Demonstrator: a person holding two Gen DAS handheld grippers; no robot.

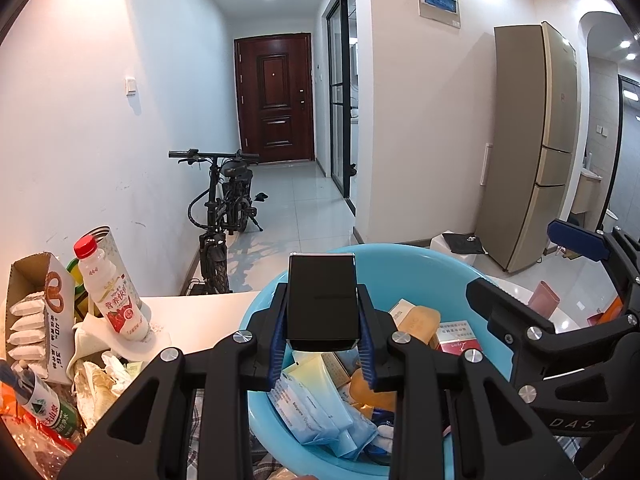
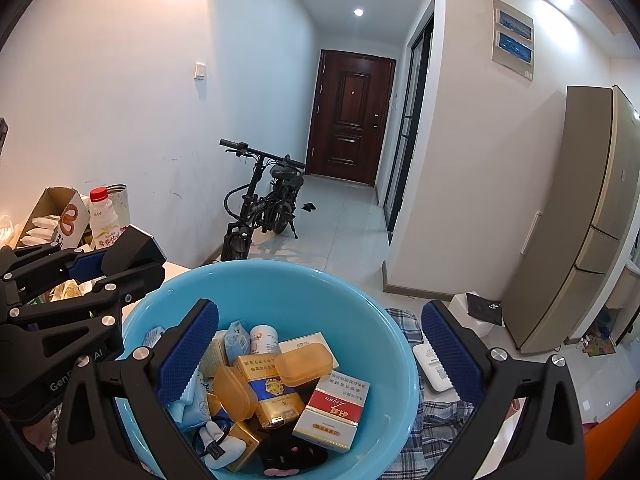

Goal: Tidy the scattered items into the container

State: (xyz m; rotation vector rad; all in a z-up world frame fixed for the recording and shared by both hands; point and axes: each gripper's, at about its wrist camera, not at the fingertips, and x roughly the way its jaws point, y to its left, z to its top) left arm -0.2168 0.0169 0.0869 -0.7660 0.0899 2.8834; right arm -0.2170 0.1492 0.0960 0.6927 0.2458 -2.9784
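the left gripper grips a black box over the nearly full basin. the right gripper gapes empty. at nine o'clock, a bottle and snacks wait.

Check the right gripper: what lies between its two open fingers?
In the right wrist view, the right gripper frames the blue basin and its contents: orange pill cases, a gold cigarette pack and a red-and-white one.

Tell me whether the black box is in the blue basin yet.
Not yet. The black rectangular box is clamped in the left hand-held gripper, above the round blue plastic basin.
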